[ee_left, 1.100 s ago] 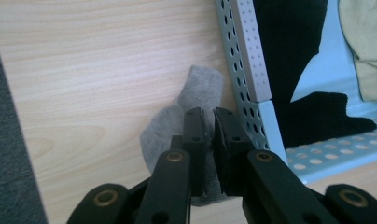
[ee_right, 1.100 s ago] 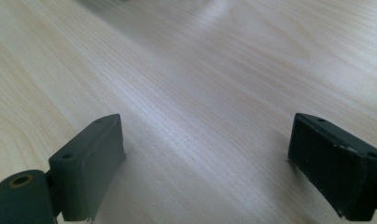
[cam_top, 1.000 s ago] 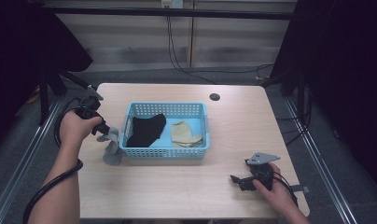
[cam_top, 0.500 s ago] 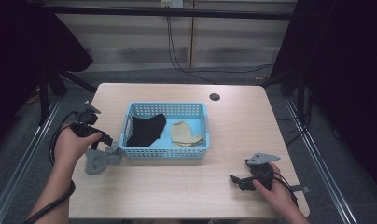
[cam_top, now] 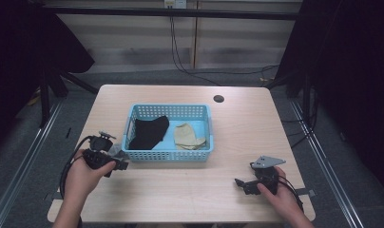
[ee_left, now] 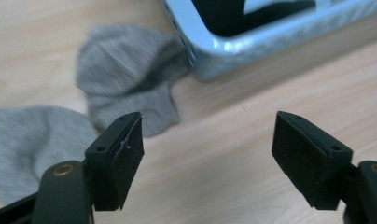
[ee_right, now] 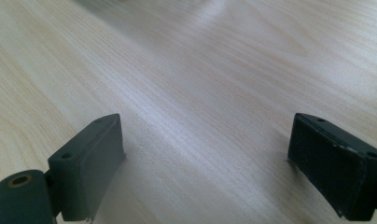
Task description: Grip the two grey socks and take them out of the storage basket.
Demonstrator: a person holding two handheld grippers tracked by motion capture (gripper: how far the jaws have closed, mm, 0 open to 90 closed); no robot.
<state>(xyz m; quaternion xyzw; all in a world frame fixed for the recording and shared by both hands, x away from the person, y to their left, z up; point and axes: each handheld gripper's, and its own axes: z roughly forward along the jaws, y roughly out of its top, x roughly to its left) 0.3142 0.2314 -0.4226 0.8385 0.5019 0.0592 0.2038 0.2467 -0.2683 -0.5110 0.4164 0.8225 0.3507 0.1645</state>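
The left gripper (ee_left: 207, 158) is seen with jaws apart, just opened, nothing between them. The grey sock (ee_left: 126, 84) is laid on the table (cam_top: 190, 190), touching the blue basket (ee_left: 252, 39) at ten o'clock of the gripper. The right gripper (ee_right: 205, 168) is held agape over bare wood.

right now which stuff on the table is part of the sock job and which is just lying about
Part of the job:
- grey sock, lying on the table against the basket's corner
- blue basket
- black sock and beige sock inside the basket
- left tool, open, nothing between its pads

Just lying about:
- right tool, open over bare table
- round hole in the tabletop
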